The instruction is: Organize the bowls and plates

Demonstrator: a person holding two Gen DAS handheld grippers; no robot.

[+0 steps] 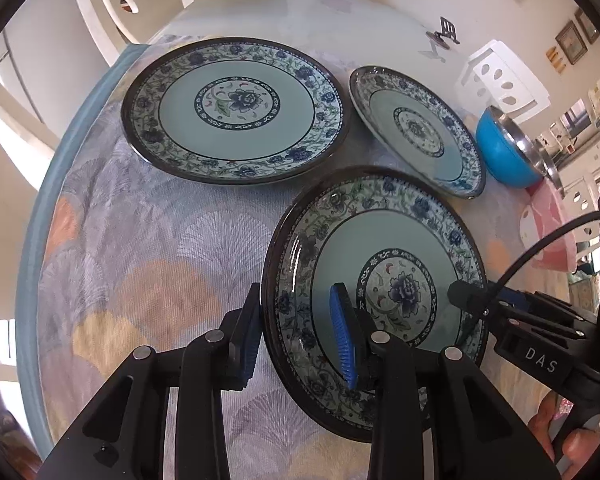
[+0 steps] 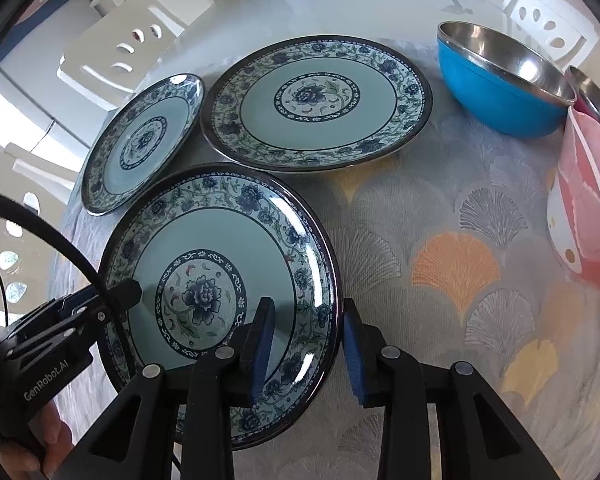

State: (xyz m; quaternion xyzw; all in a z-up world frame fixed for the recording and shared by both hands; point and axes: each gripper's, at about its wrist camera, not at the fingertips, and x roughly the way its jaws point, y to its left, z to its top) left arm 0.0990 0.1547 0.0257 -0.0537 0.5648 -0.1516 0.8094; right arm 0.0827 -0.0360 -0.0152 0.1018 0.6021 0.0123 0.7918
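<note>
At the near edge of the bench (image 2: 440,208), the near plate (image 2: 220,272) sits between both claws, one on each side of it. The left claw (image 1: 296,336) straddles the plate's left rim, one blue pad outside and one over the well, with visible gaps, so it is wide and not yet pinching. The right claw (image 2: 308,344) does the same on the right rim, also spread wide (two-sided grip likely chosen because the plate is broad and slick). The plate seems slightly tilted or lifted, but I cannot tell for certain. Behind it lie the large plate (image 2: 320,100) and the small plate (image 2: 144,140), near each other; the large one looks like the stack base. The blue bowl (image 2: 500,80) and pink bowl (image 2: 584,200) stand at the right, just beside each other, untouched. Stacking has barely started, I judge.
</note>
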